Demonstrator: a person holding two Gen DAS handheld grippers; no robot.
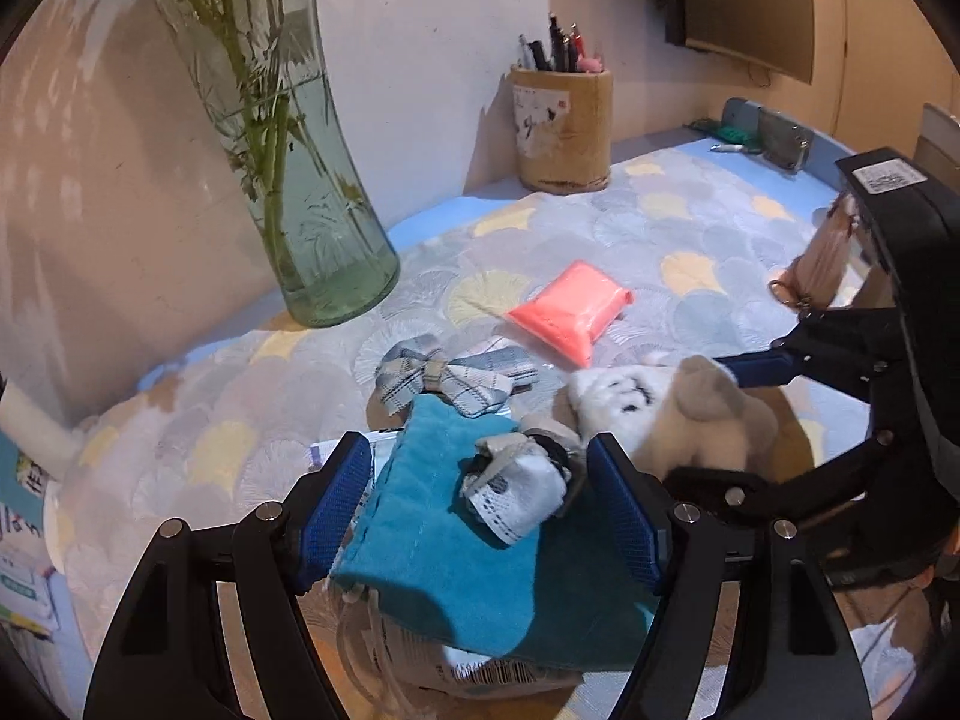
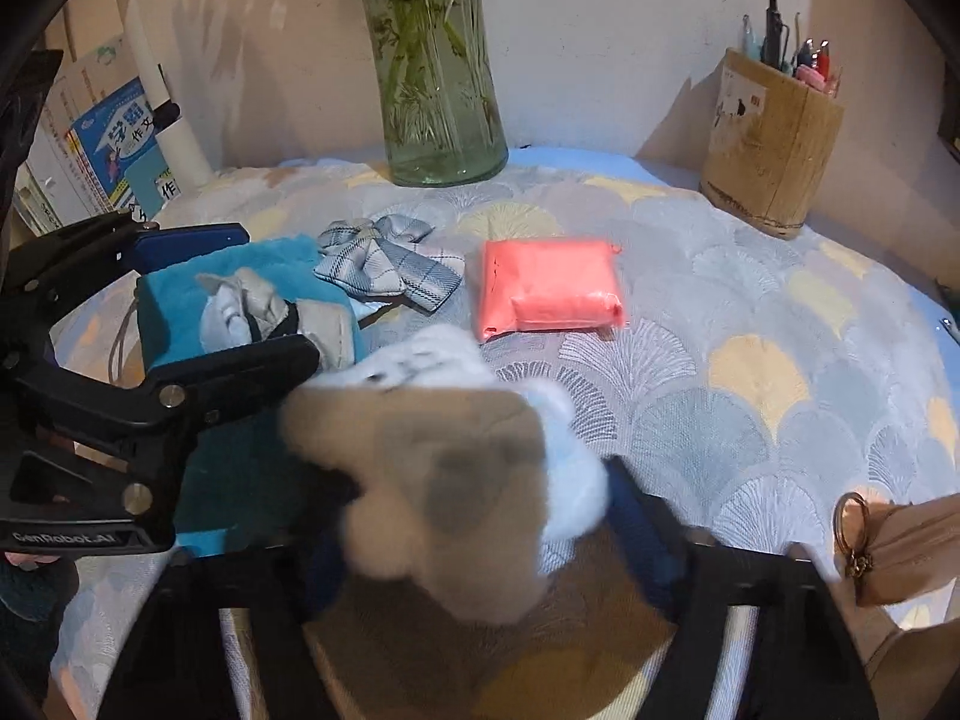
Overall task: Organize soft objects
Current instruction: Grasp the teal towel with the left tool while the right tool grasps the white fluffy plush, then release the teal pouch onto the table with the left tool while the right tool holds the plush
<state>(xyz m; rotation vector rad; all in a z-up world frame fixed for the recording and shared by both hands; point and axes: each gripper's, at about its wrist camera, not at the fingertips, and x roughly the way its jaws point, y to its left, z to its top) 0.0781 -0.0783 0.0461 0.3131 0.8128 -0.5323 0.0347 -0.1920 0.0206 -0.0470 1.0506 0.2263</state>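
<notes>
A teal cloth [image 1: 432,516] carries a rolled white and grey sock [image 1: 516,492]. My left gripper [image 1: 477,447] has its blue pads against both sides of the cloth, shut on it. A barcoded plastic packet shows beneath. In the right wrist view the left gripper [image 2: 276,294] straddles the same teal cloth [image 2: 174,312] and sock [image 2: 234,306]. A white and beige plush toy [image 2: 456,468] fills my right gripper [image 2: 480,474], whose pads press its sides. From the left wrist view the plush toy [image 1: 672,408] sits in the right gripper [image 1: 702,420], beside the cloth.
On the patterned tablecloth [image 2: 750,372] lie a pink packet [image 2: 549,288] and a plaid bow [image 2: 384,264]. A glass vase [image 2: 435,90] and a pen holder [image 2: 768,144] stand by the wall. Books [image 2: 114,138] stand at the left. A beige pouch with a ring [image 2: 900,546] hangs at the right.
</notes>
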